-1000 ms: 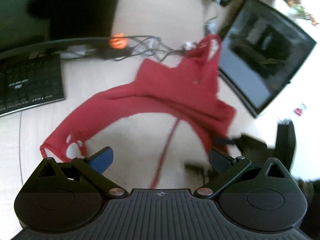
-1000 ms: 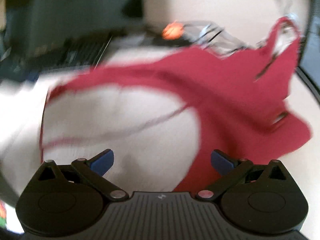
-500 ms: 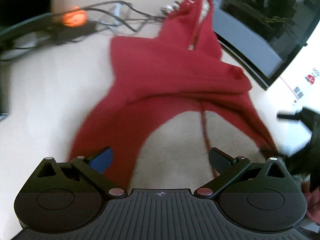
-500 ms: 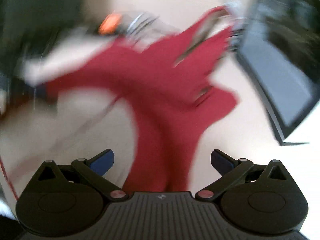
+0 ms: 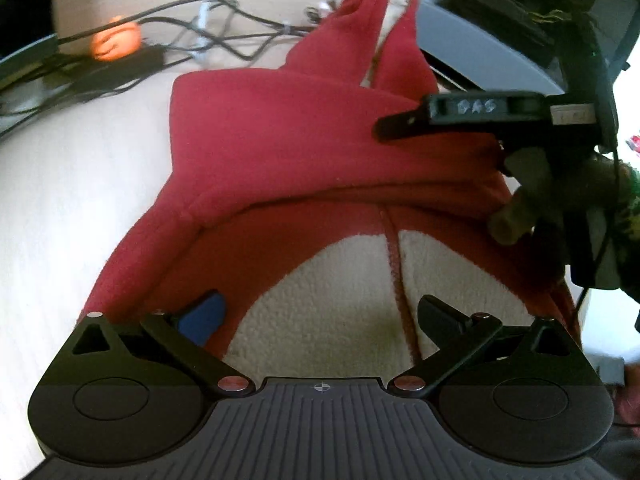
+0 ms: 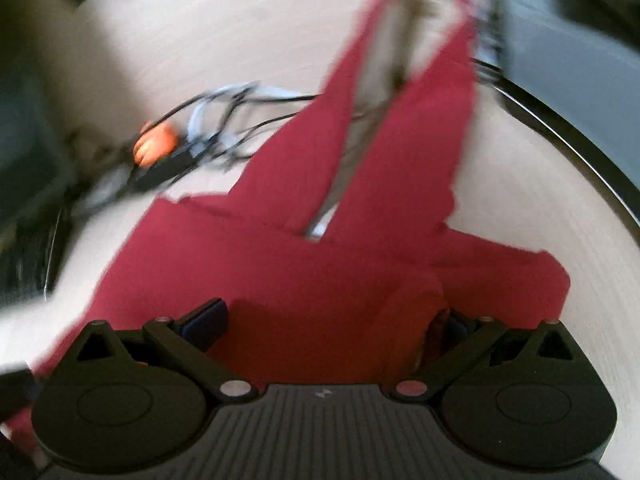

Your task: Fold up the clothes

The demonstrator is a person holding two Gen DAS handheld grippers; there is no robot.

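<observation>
- Pale counter [image 5: 60, 200] fills the left of the left wrist view, with a tangle of cables [image 5: 208, 40] and an orange blob [image 5: 116, 42] at upper left and a dark monitor [image 5: 500, 56] at upper right.
- A red fleece [image 5: 300, 136] lies spread over the middle, its cream lining turned up at lower centre and a loop reaching toward the monitor.
- Left tool [image 5: 320, 316] hovers with its jaws wide apart, nothing between them, cloth beneath.
- Right tool [image 6: 328, 320] is also spread; fabric bunches against its right finger, not pinched as far as I can tell (that view is blurred).
- In the left view the right tool [image 5: 480, 120] comes in from the right edge over the fleece.
- Likely trouble: the far loop sits among the cables, so a pull could drag them along; the drawstring [image 5: 396, 264] could catch in a jaw.
- Open room lies left and toward the bottom; the monitor hems in the right.
</observation>
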